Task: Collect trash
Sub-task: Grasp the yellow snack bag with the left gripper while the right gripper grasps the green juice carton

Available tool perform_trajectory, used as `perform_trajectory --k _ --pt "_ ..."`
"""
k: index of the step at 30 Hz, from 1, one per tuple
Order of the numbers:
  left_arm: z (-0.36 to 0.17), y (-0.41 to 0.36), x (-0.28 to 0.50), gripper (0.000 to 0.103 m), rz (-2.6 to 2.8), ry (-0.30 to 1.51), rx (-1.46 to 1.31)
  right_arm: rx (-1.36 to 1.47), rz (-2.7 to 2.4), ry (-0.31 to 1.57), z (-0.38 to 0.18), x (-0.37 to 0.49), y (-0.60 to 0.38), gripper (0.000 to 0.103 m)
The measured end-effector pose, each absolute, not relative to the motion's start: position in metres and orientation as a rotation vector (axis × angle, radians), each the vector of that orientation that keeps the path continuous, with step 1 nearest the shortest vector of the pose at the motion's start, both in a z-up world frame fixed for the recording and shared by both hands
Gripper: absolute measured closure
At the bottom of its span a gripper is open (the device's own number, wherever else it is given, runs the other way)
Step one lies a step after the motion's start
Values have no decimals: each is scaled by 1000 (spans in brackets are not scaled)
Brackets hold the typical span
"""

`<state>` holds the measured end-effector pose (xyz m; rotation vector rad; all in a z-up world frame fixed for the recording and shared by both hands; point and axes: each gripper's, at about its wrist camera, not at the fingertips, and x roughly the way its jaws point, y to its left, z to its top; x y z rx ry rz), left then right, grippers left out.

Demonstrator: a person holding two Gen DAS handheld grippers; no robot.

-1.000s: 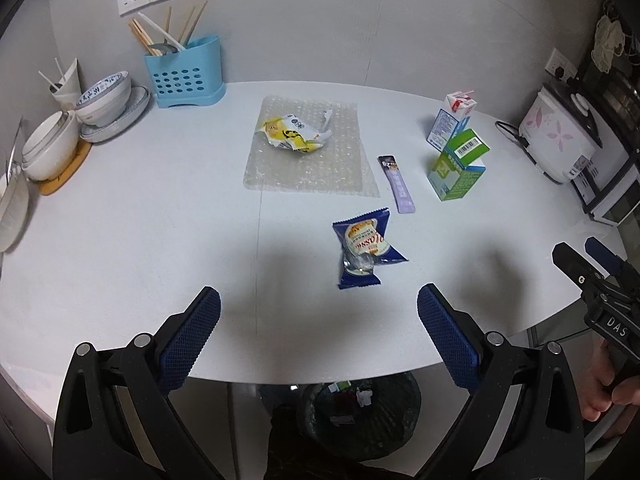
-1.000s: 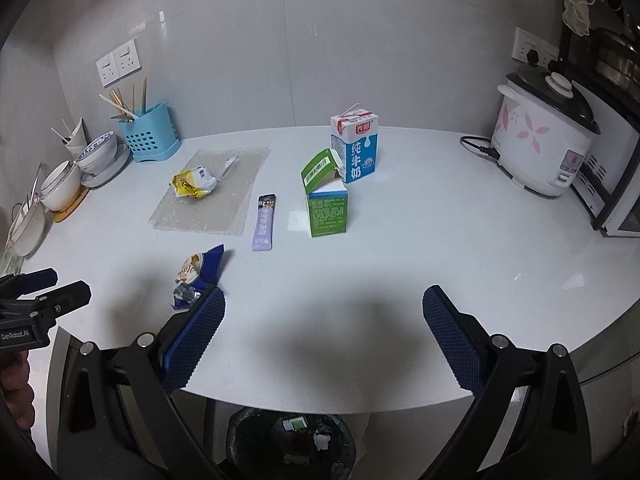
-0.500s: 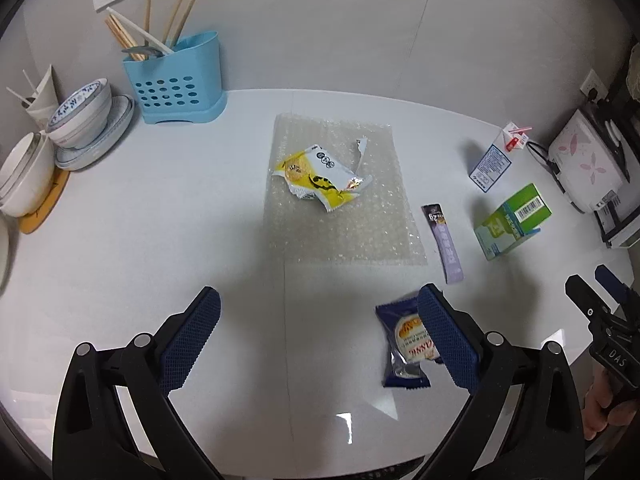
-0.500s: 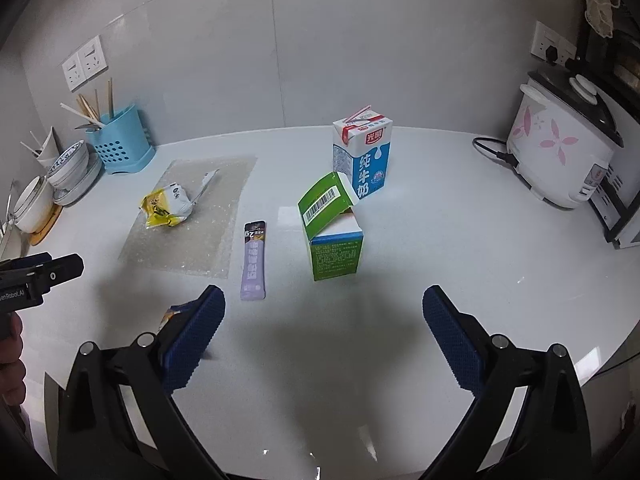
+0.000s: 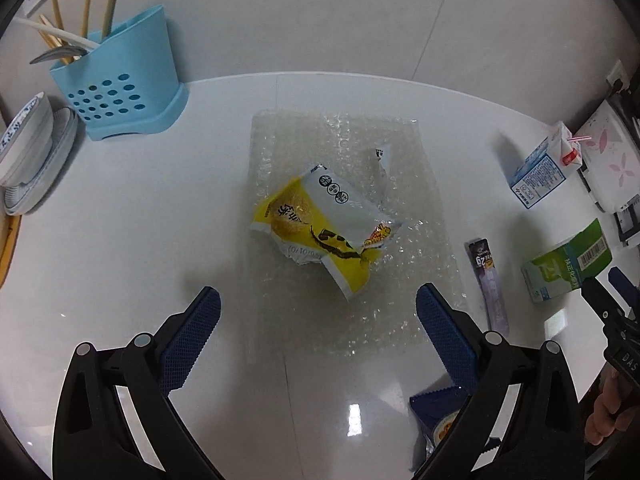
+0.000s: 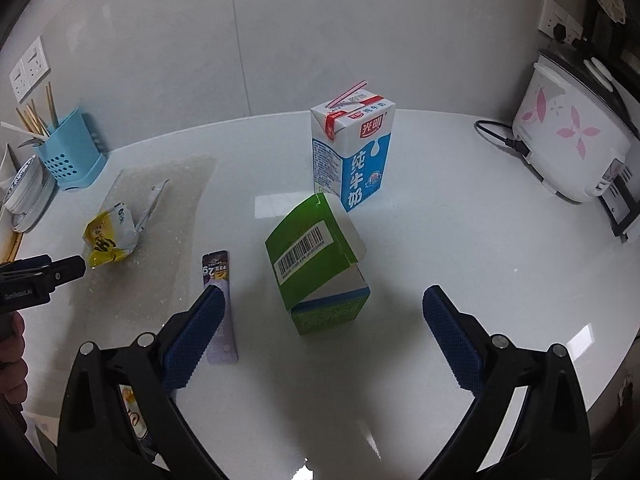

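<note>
Trash is lying scattered over the white counter (image 5: 120, 240): a yellow wrapper (image 5: 320, 228) is resting on a sheet of bubble wrap (image 5: 344, 152), a purple sachet (image 5: 490, 276) is lying flat just beside the sheet, a green carton (image 6: 320, 264) is standing with its flap up, a milk carton (image 6: 352, 152) with a straw is standing just behind it, and a blue packet (image 5: 438, 420) is peeking out under the left tool's right finger.

The left tool (image 5: 318, 320) is hovering over the near edge of the bubble wrap, its jaws spread wide and carrying nothing, lined up with the yellow wrapper. The right tool (image 6: 324, 328) is gaping just as wide, empty, facing the green carton.

From where I'm standing, the wrapper looks light and crinkly, so closing on it could catch the bubble wrap too and drag both. The green carton's raised flap could buckle under a squeeze, or the carton could get nudged into the milk carton and topple it.
</note>
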<state>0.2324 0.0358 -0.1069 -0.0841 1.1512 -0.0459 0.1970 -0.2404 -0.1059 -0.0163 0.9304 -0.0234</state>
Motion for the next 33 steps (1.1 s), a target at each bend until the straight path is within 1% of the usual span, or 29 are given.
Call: perform_trajectory --k 7,10,12,13,16,17,18,19,22,24,27,33 --pt "-125 34 259 10 -49 1175 -68 -8 -44 944 -116 210 -236 11" --pt "-130 30 264 13 -53 1178 -57 -14 -44 949 -118 212 -233 15" --pt "-133 28 267 21 -59 1186 -54 -21 -42 951 -119 214 -232 19" --pt "-134 27 268 22 -61 1188 -50 -21 -41 952 -119 214 -231 20" --pt "-136 25 270 32 -67 1188 -39 -14 -34 956 -119 215 -230 26" --pt "-137 24 271 37 -68 1194 -40 -15 -32 956 -119 215 -230 29" --pt "-137 24 271 40 -65 1198 -39 -15 -29 958 -119 216 -230 32" --pt "-137 23 271 40 -65 1196 -40 -11 -24 960 -119 216 -230 34" --pt "-136 20 271 45 -68 1189 -34 -1 -17 961 -118 216 -230 42" --pt "-135 20 271 50 -69 1184 -35 6 -9 962 -118 216 -230 49" --pt "-134 19 270 54 -69 1181 -49 14 2 962 -117 216 -229 56" --pt "-131 19 266 62 -70 1165 -54 21 11 953 -116 214 -228 58"
